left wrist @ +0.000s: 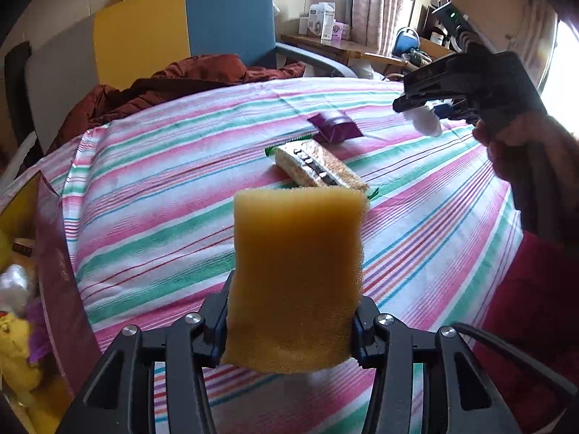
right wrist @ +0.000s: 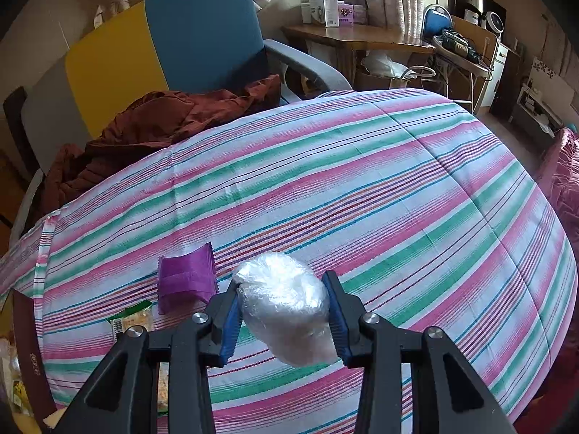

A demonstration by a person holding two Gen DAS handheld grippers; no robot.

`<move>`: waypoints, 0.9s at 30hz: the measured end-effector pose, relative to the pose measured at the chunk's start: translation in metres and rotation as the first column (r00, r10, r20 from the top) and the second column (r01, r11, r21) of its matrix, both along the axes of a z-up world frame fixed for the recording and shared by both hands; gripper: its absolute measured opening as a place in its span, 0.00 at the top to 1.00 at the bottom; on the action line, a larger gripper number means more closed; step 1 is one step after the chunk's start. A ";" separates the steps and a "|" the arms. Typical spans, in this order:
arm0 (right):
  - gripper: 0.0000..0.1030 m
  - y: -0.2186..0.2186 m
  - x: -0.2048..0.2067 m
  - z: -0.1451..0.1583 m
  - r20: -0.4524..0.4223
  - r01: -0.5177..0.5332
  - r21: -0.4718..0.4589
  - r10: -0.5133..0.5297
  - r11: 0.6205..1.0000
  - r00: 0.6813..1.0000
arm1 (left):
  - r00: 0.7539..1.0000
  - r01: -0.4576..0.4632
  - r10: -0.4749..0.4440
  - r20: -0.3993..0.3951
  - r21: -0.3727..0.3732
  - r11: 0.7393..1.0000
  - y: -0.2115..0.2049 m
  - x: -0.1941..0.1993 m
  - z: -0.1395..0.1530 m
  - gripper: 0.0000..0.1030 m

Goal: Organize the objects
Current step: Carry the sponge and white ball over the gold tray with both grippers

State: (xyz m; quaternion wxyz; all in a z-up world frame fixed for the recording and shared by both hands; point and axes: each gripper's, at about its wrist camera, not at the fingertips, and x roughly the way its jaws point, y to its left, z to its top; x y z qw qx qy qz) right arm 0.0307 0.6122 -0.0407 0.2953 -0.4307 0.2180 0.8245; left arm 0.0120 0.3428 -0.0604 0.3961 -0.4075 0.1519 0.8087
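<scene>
Both tongs loaded above the striped bed: left tongs (left wrist: 289, 329) clamped on yellow sponge (left wrist: 295, 275), right tongs (right wrist: 284, 320) clamped on plastic-wrapped bundle (right wrist: 286, 307); carrying step, next likely release into box (left wrist: 54, 253) at left.

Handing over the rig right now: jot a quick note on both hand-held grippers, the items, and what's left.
Left hand-held gripper: shut on the yellow foam sponge, lifted.
Right hand-held gripper: shut on the clear plastic-wrapped bundle, lifted.
On the striped bedsheet: purple foil packet, green-edged cracker pack.
Maroon-edged box at left already holds items.
Left: place both held items, then collect packet and pack.
</scene>
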 end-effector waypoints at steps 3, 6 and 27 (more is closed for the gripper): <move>0.60 0.000 0.001 0.001 -0.014 -0.002 -0.009 0.002 1.000 1.000 | 1.000 -0.001 0.001 -0.029 0.020 1.000 -0.008 0.005 0.015 0.50; 0.60 0.000 0.002 0.002 -0.035 -0.005 -0.027 0.004 1.000 0.999 | 0.998 -0.010 0.013 -0.058 0.041 0.999 -0.019 0.009 0.030 0.50; 0.60 -0.042 -0.012 0.012 0.008 -0.117 0.058 0.117 0.991 0.993 | 0.963 -0.267 0.271 -0.009 0.150 0.952 -0.165 -0.015 0.068 0.50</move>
